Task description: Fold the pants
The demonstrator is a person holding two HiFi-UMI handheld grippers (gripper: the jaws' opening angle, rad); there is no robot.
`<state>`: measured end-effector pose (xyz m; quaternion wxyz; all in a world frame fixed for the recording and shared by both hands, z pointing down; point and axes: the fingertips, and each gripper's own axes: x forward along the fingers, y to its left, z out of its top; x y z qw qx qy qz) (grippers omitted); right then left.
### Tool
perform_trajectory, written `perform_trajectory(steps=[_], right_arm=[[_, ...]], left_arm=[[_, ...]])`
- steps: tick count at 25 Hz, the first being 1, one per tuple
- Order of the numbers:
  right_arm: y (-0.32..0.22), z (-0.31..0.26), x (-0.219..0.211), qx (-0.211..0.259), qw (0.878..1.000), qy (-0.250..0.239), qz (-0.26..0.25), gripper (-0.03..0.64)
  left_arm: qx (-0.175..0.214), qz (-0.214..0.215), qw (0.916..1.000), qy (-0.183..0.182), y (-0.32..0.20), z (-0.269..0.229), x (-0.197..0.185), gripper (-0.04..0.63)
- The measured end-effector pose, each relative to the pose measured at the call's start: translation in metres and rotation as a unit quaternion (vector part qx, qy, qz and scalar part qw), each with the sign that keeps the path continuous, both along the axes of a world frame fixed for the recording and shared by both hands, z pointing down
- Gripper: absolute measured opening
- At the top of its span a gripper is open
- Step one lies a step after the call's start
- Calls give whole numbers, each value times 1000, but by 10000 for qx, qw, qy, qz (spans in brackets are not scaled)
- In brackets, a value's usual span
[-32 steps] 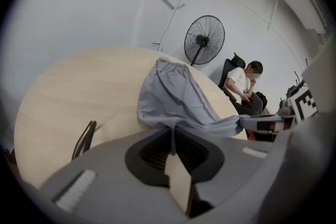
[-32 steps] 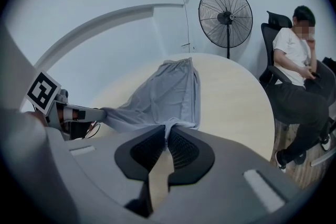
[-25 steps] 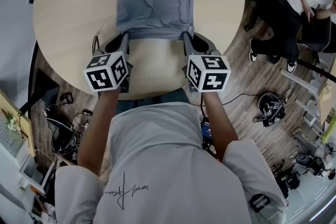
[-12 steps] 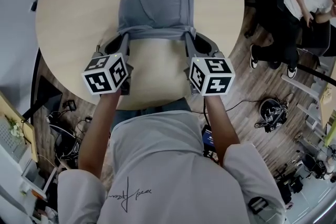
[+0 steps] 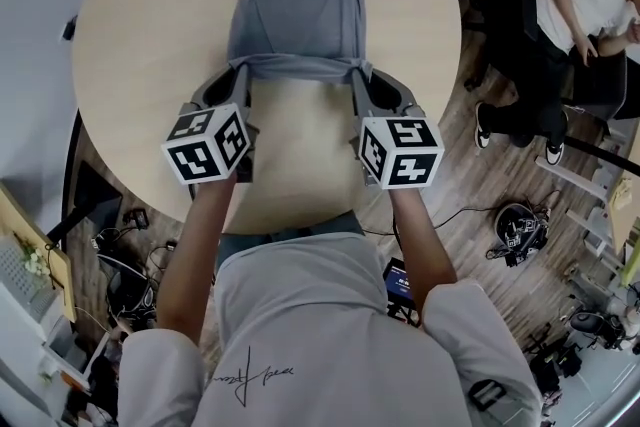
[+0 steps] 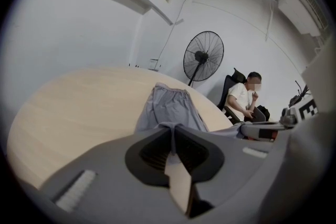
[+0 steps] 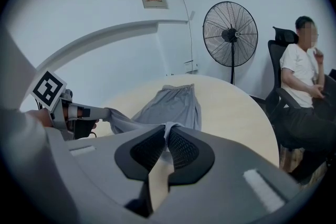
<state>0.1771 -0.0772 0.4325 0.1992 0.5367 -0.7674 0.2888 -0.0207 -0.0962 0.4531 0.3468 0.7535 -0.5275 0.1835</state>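
Lying lengthwise on the round table (image 5: 140,45): grey pants (image 5: 295,0), far end flat on the wood, near edge raised and pulled taut between the two grippers. Left gripper (image 5: 238,73): jaws pressed together, pinching the near-left corner of the cloth. Right gripper (image 5: 357,75): jaws likewise closed, pinching the near-right corner. Both grippers angle downward, away from the wearer. Fan (image 7: 230,34) stands beyond the table; a seated person (image 7: 302,76) is off to the right.
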Motion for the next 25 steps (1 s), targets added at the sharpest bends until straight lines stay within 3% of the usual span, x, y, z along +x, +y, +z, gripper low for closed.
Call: perform_trajectory(steps=[25], right_arm=[[-98, -2, 5, 215, 9993, 281, 90, 14]], left_arm=[[347, 62, 9991, -214, -99, -3, 5, 71]])
